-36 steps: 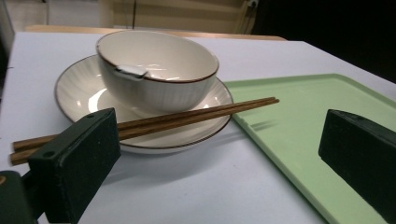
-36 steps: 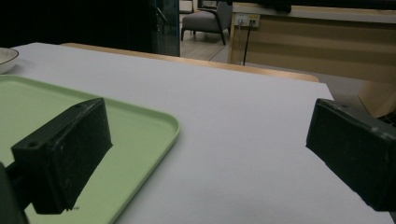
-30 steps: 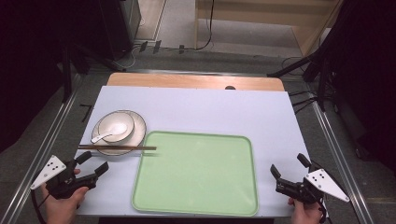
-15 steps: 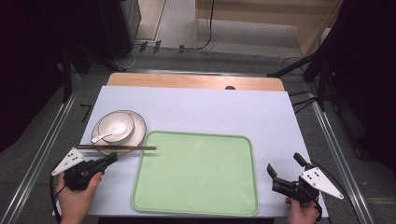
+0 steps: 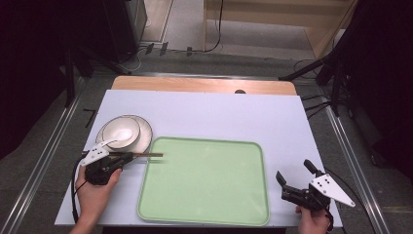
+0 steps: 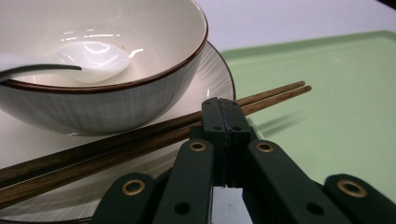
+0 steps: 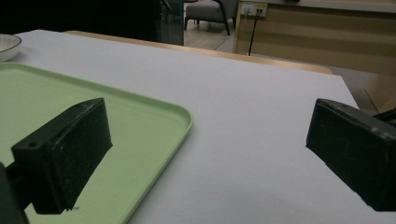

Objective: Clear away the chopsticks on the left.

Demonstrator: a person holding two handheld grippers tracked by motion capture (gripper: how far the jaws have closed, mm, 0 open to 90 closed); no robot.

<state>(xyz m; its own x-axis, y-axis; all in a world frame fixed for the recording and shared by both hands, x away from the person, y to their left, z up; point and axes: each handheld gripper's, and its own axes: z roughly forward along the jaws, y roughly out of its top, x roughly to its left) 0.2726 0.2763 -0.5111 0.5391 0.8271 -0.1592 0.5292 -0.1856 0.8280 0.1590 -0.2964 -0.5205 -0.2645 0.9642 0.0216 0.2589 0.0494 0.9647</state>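
The left tongs (image 5: 127,157) have moved right to the chopsticks (image 5: 146,155) and are pinched shut, empty, touching them beside the plate (image 5: 146,134). The right tongs (image 5: 295,180) are waiting open, far right.

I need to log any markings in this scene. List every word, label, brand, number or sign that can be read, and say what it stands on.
None can be read: no text shows on the bowl, plate, spoon, chopsticks, green tray or table.
The wall socket plate in the right gripper view is too small and blurred to tell.
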